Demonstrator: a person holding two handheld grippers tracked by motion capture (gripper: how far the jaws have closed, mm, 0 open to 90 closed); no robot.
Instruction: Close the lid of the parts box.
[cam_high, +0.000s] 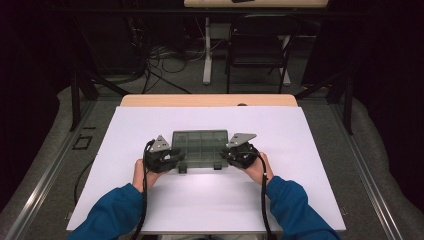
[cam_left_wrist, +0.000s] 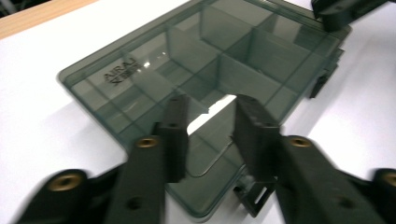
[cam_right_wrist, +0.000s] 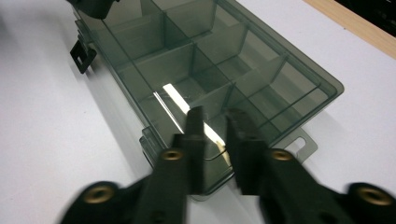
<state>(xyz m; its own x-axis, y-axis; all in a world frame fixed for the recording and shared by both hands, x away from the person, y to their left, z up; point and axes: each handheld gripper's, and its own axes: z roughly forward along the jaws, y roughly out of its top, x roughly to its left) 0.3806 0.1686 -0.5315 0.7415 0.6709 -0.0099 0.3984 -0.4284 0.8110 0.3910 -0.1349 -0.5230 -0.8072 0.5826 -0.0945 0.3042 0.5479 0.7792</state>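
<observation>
Smoky compartment box (cam_left_wrist: 205, 74), lid embossed "AIRAJ", white table (cam_high: 150, 125)

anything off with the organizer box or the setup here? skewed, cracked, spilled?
Nothing stands out. The smoky clear organizer box lies flat and square on the white sheet, lid down, compartments empty as far as they show, with no crack or spill. The left tongs and right tongs sit at its near corners, jaws parted, not gripping it.

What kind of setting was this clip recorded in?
Probably a lab or recording studio, not a home: a table under a plain white sheet, dark surroundings, loose cables on grey carpet, and a black folding chair behind.
</observation>
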